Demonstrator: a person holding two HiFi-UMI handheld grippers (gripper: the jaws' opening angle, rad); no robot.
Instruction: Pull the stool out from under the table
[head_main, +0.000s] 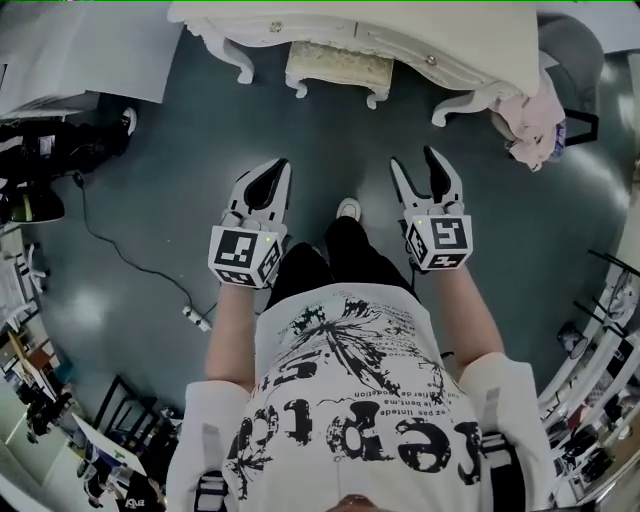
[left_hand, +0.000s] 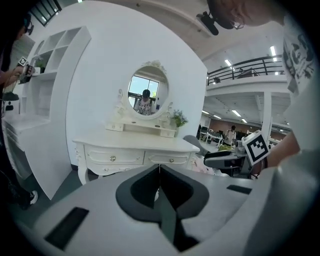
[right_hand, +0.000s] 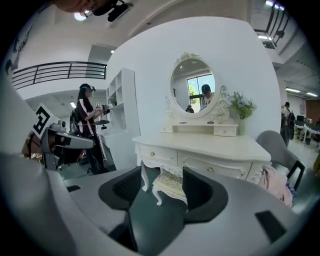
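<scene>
Stool (head_main: 338, 68) ahead of jaws (untouched)

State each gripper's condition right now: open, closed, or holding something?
Grey-and-black left gripper: closed, holding nothing.
Grey-and-black right gripper: open, empty; the cream cushioned stool stands far beyond its jaws.

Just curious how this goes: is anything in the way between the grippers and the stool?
Nothing visible does. Only floor lies between the left gripper, the right gripper and the stool under the table. A cable lies well off to the left.
</scene>
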